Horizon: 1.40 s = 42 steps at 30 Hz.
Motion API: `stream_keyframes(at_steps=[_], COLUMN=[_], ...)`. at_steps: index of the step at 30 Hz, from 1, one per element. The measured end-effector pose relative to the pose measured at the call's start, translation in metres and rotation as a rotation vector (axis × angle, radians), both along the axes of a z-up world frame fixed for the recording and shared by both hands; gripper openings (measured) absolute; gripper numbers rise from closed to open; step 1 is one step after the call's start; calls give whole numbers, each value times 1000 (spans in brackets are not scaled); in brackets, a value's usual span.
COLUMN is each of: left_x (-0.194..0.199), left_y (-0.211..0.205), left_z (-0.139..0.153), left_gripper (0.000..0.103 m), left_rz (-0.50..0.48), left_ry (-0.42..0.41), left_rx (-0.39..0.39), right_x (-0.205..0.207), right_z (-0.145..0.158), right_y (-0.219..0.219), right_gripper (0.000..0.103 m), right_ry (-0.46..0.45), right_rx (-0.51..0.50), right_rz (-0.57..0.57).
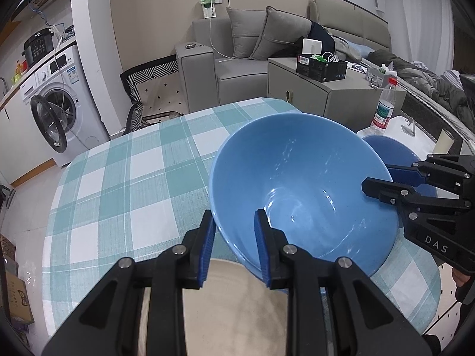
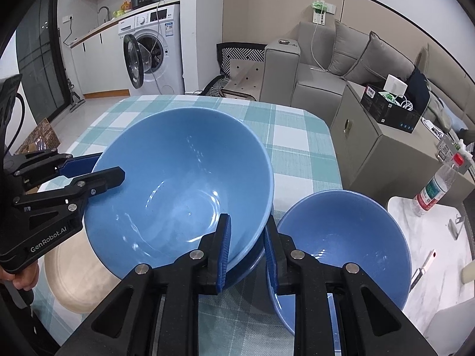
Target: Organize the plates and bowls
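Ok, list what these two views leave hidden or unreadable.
- Left wrist: small blue bowl mostly hidden behind large blue bowl and right gripper.
- Both views: beige plate partly covered by the large bowl and gripper bodies.
- Water bottle label: too small.

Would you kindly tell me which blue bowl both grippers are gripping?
The larger bowl, clamped by the left gripper and right gripper; the smaller bowl sits free beside it.
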<state>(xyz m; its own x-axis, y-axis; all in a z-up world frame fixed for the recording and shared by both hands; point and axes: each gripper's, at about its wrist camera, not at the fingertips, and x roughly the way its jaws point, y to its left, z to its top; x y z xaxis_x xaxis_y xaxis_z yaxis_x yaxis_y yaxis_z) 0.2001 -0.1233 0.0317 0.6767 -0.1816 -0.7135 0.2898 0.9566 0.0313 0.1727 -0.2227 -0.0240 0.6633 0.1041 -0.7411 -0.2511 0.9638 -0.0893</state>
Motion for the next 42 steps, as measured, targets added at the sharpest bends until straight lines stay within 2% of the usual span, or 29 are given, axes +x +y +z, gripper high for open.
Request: stream_keyframes(at_steps=[20,26,28,31,34,37,39,40,41,42], left_x=[-1,-1,-2,-4,-5,-8,-9,-10,-10,-11], left_y=[-4,-4,-3,-2,-1,0,1,2,3,4], left_z=[-11,-13,-11,-7,-4,-2,-1,0,2,4], left_gripper=[30,31,33,46,54,55,68,81,88,90], left_rz=[-20,-25,-28,-36,-30,-47,-42,-35,-29,-30], left_ry=[32,46,41,25,18,14,13,8,2,-4], left_rx=[38,26,15,2,-5,-27,-34,-44,-56,-70], right_x=[-6,-6,-6,-12,-15,-22,-28,-30,-32,-34], right_z=[-11,-11,-10,-2,5,12,17,19,21,23], right_y=[11,11,9,5,1,-7,-14,-15,-17,-19], right_gripper=[28,37,43,49,56,79,84,86,90,96], right_ry=[-11,-11,-18,-52,-72,-94,-122,-127,-129,-138], right_rx=[-97,-93,-77,-34,-1,73,117,128,137,145], right_rz=[8,12,13,29,34,50,35,26,16,5])
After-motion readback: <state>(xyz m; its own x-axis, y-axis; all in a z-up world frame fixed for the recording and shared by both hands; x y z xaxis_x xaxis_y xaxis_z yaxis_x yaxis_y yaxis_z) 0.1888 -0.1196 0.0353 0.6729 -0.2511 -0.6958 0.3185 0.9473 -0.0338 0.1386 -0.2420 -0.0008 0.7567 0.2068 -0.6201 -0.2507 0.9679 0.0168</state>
